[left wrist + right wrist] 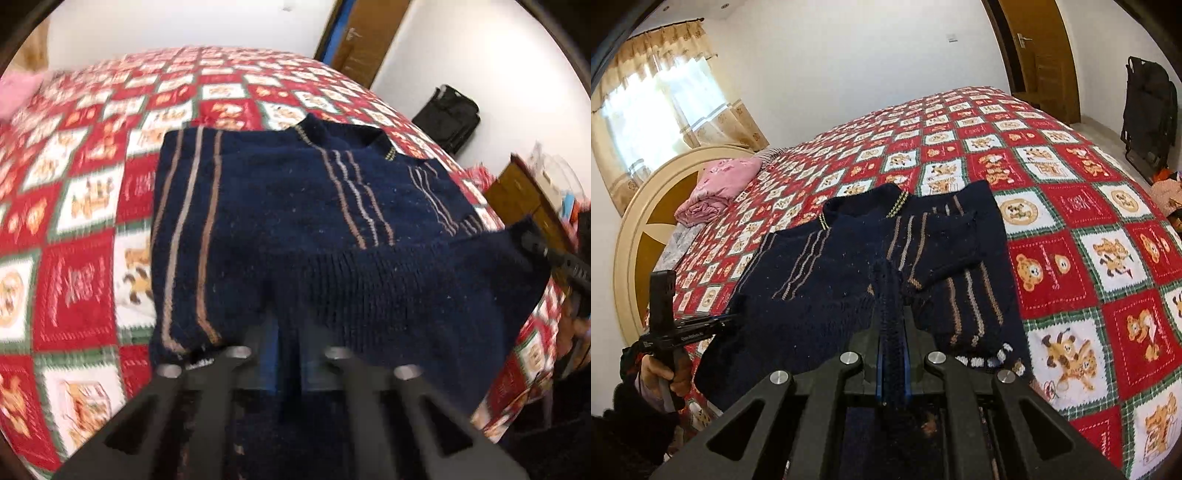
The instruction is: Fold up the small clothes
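Note:
A small navy knit sweater [280,206] with tan and grey stripes lies on the red checked bedspread [74,206], collar away from me. My left gripper [288,332] is shut on its ribbed bottom hem, which is lifted off the bed. My right gripper [892,325] is shut on the same hem further along and also shows at the right edge of the left wrist view [554,254]. The sweater [849,266] has one sleeve folded across its front. The left gripper also shows at the left of the right wrist view [731,317].
A pink folded blanket [716,188] lies near the round headboard [631,258]. A black bag [448,114] stands by the wall near a wooden door [1041,55]. A wooden bedside cabinet [532,199] stands beside the bed.

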The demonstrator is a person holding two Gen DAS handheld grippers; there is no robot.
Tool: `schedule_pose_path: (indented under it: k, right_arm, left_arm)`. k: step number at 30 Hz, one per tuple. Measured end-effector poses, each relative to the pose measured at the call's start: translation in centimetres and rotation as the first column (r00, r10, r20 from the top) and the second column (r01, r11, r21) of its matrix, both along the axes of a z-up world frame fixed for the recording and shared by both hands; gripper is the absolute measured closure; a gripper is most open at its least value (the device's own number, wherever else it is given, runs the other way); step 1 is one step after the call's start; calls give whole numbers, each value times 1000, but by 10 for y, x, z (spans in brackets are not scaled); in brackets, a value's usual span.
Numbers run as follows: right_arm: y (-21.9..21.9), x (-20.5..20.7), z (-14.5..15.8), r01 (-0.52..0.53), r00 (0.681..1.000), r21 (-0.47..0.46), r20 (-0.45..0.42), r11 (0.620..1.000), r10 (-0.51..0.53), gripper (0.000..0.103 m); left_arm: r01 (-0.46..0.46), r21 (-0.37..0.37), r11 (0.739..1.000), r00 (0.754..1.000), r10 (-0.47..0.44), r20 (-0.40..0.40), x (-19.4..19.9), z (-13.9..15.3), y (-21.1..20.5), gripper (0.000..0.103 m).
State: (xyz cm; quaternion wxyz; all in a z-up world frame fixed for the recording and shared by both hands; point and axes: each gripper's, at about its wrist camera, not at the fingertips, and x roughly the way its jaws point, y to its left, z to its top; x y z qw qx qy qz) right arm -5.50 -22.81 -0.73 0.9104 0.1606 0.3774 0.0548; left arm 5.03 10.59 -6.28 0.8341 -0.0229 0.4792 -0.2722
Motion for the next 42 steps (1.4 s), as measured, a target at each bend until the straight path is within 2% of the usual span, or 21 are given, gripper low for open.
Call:
schedule_pose_path:
  k: [2,6,13,21,25,28,31,33,37,40,42]
  right_arm:
    - [2,-2,1,0,1000,-1,1,1000,0,96]
    - [2,-11,15,10,999,-14,33,1000,-10,96]
    - [0,-13,54,-7,993,-27,119,1000,11,96]
    - [-1,31,85,-20,984,-80,176,997,34,96]
    - [-10,69,91,18,980,-106,199,994,4,96]
    - [-18,102,83,57,978,-125,208,991,-30,96]
    - [-24,134,59,102,978,-139,194,985,-74,96]
    - [-28,155,35,124,981,-148,168,981,-98,96]
    - [-32,183,-12,164,984,-223,111,961,-143,96]
    - [-38,191,-34,186,982,-244,78,952,-171,96]
    - [-45,196,-43,207,978,-230,45,951,-202,96]
  left_arm:
    - [-18,-62,998,1000,17,-18,-1,-1,5,95]
    - [-7,-80,997,1000,8,15,-13,9,4,95]
    - [-11,-188,982,993,33,113,-21,69,16,95]
    - [-41,-199,979,980,78,182,12,105,14,95]
    - [-88,-212,973,977,126,173,46,109,14,95]
    - [-120,-187,975,967,157,199,70,107,8,95]
    - [-143,-163,976,962,176,209,91,97,2,95]
    - [-162,-137,977,963,187,195,107,79,-5,95]
    - [-216,-87,973,963,227,145,133,40,-11,95]
    - [-242,-41,969,961,245,126,143,17,-12,95]
    - [-255,-45,966,961,258,102,149,6,-9,95]
